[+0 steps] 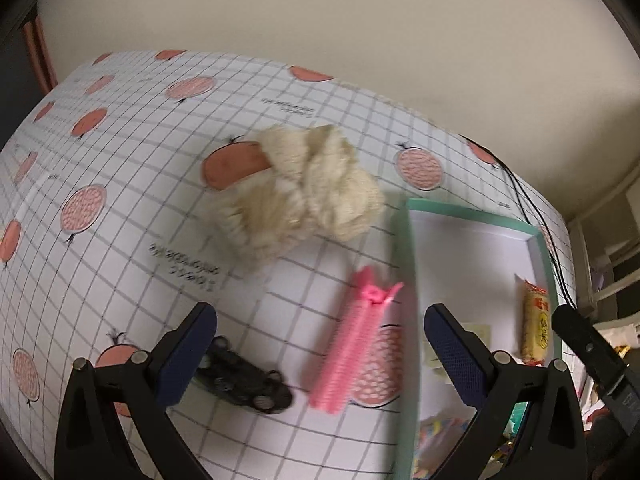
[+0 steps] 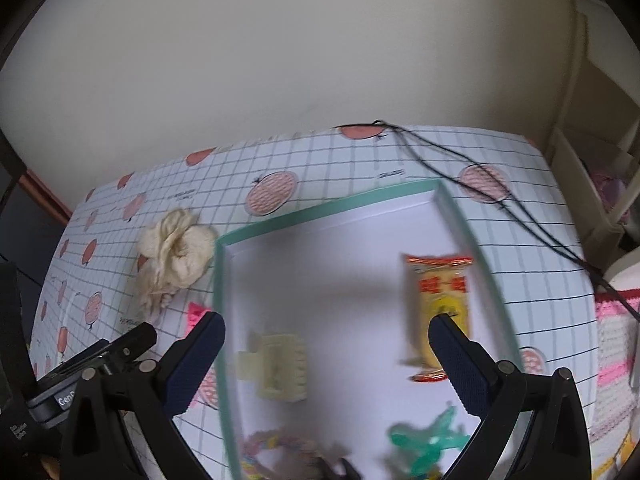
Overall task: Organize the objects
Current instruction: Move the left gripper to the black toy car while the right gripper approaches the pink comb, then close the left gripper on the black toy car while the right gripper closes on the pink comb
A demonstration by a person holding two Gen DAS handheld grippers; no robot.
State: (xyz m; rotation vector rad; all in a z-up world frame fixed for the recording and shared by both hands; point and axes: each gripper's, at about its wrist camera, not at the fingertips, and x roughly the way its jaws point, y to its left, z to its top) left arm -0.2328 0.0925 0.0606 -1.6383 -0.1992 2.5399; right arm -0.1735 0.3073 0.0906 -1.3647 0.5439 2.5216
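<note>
My left gripper (image 1: 320, 350) is open and empty above the checked tablecloth. Between its fingers lie a pink comb-like hair roller (image 1: 354, 344) and, near the left finger, a black hair clip (image 1: 244, 380). A cream fluffy scrunchie (image 1: 304, 192) lies farther back; it also shows in the right wrist view (image 2: 176, 256). My right gripper (image 2: 326, 360) is open and empty over the teal-rimmed white box (image 2: 224, 320). In the box lie a cream claw clip (image 2: 280, 366), a yellow snack packet (image 2: 438, 308), a green clip (image 2: 428, 440) and a pastel braided band (image 2: 276, 446).
The table (image 1: 120, 240) has a white grid cloth with pink fruit prints. A black cable (image 2: 500, 192) runs across its back right corner. White shelving (image 2: 592, 152) stands to the right. A pink and white knitted item (image 2: 614, 344) lies at the right edge. A wall is behind.
</note>
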